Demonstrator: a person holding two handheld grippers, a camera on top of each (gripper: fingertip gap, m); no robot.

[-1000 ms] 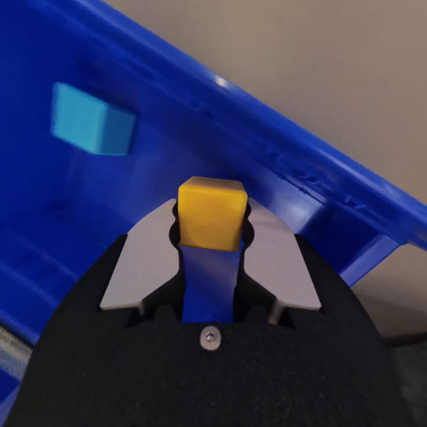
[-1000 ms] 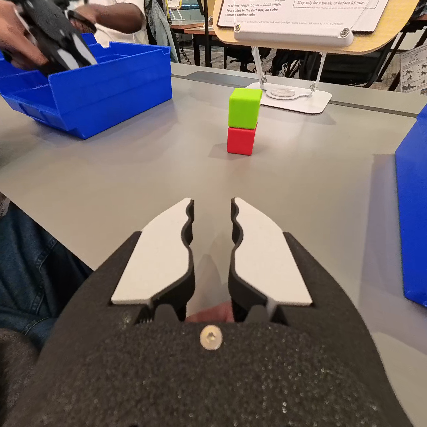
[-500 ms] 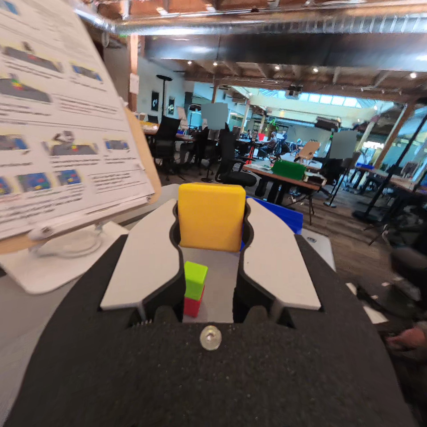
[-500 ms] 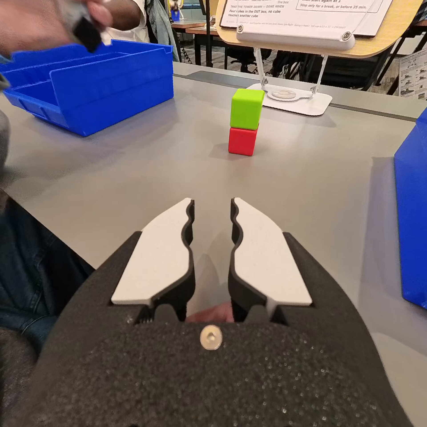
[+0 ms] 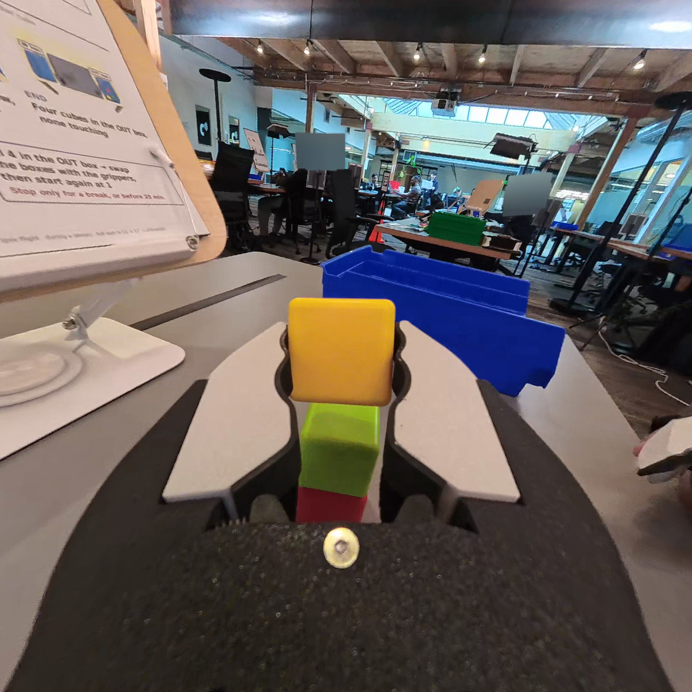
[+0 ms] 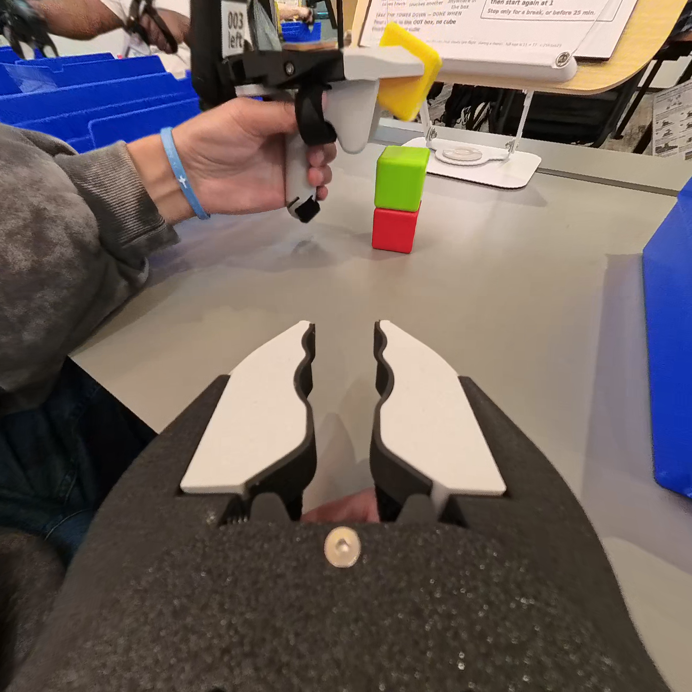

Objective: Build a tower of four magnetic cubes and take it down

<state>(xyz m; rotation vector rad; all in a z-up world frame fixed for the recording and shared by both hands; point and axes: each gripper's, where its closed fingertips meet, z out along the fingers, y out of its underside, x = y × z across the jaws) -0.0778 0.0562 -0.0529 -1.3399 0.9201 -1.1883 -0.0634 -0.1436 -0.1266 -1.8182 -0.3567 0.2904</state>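
The yellow cube (image 5: 340,352) is pinched in the left gripper's (image 5: 341,350) jaws, held above & apart from the green cube (image 6: 401,178) stacked on the red cube (image 6: 395,229) mid-bench (image 6: 486,299), w/ the right gripper's (image 6: 344,329) jaws spread, empty.

The left wrist view looks level from close above the green cube (image 5: 339,447). The right wrist view faces forward from the bench's (image 6: 486,299) near edge. Both share the red cube (image 6: 394,234).

Bright overhead light, soft shadows, wide-angle edge warp, slight blur.
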